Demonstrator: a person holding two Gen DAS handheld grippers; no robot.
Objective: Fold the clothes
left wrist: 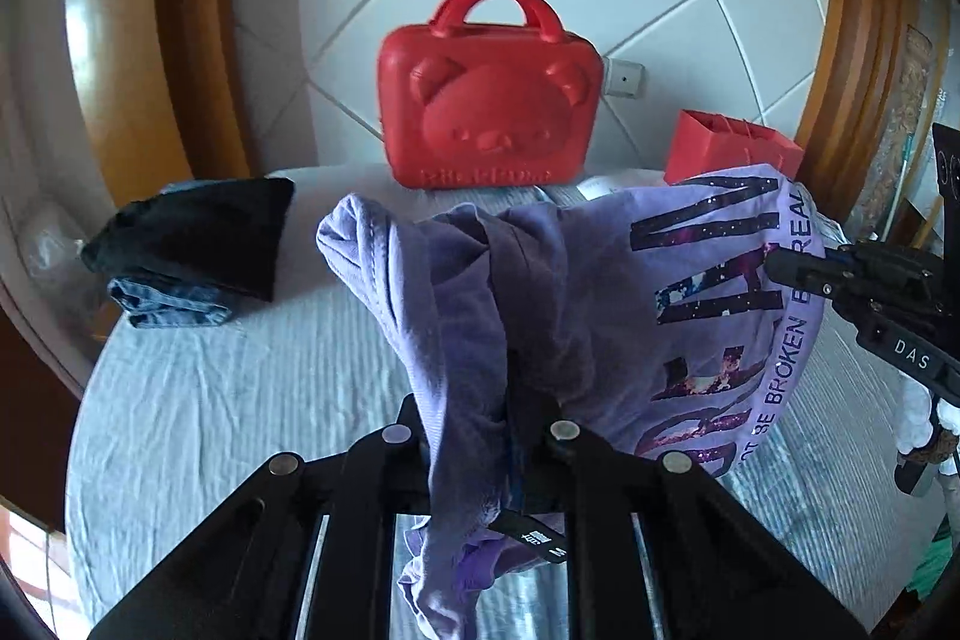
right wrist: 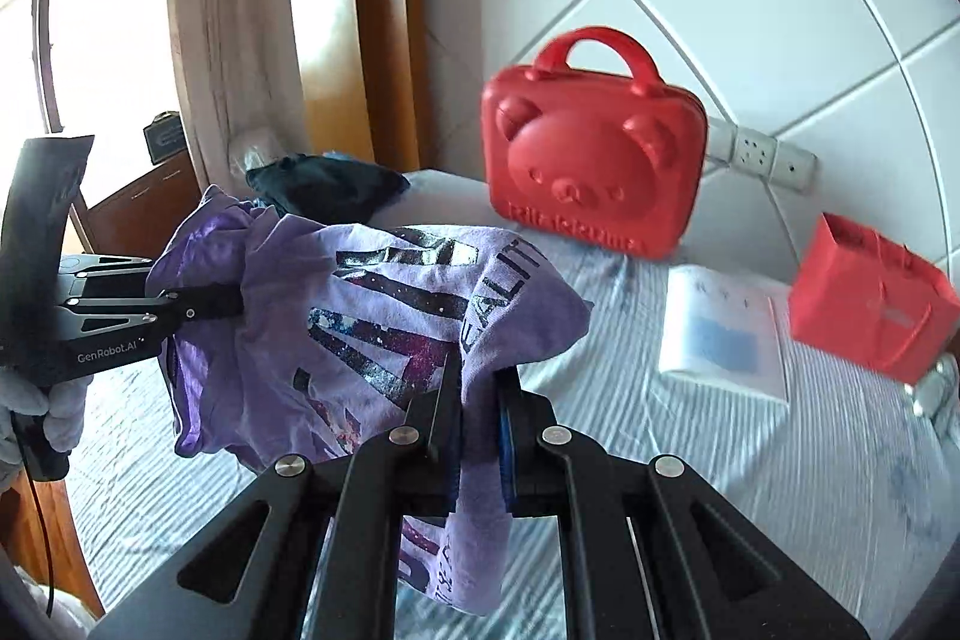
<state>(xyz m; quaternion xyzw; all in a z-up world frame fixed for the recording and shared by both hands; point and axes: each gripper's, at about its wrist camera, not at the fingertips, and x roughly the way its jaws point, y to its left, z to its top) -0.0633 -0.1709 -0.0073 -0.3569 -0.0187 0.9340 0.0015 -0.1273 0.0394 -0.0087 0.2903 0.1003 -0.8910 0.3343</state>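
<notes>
A purple T-shirt with dark glittery lettering hangs stretched between both grippers above the bed; it also shows in the right wrist view. My left gripper is shut on a bunched edge of the shirt, with cloth and a black label hanging down between its fingers. It shows from the side in the right wrist view. My right gripper is shut on the opposite edge of the shirt. It enters the left wrist view from the right.
A red bear-faced case stands at the head of the bed. A red paper bag and a white booklet lie to the right. Folded dark clothes and jeans are stacked at the left.
</notes>
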